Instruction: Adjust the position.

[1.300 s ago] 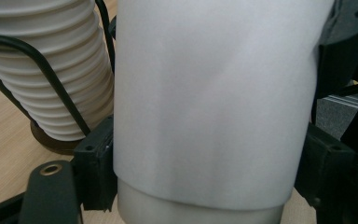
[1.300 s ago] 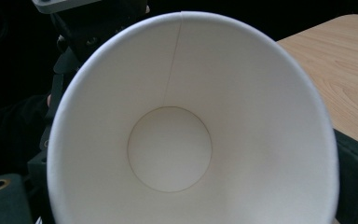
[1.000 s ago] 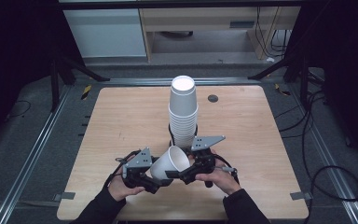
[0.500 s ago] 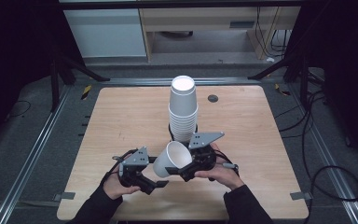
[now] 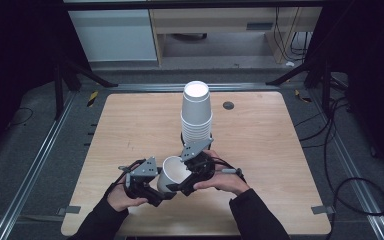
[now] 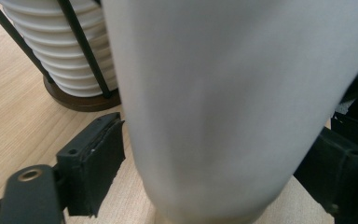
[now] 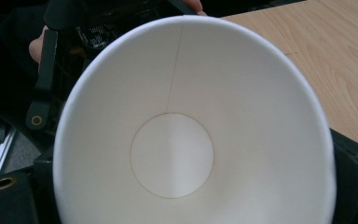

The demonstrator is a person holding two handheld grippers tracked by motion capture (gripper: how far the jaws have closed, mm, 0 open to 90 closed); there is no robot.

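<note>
The paper cup point(image 5: 172, 174) lies tilted above the near bench point(image 5: 130, 130). Right tongs point(image 5: 187, 186) clamp its rim; left tongs point(image 5: 161, 196) have just been opening, cup between them. Light, crushable: grip gently near the rim.

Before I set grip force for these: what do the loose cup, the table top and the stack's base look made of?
The loose cup looks like matte white paper: a side seam and a glued-in bottom disc show inside. The table top looks like light wood or wood-look laminate, with visible grain and a satin finish. The base under the stack of cups is a dark brown disc, maybe wood or plastic; I cannot tell which.
</note>
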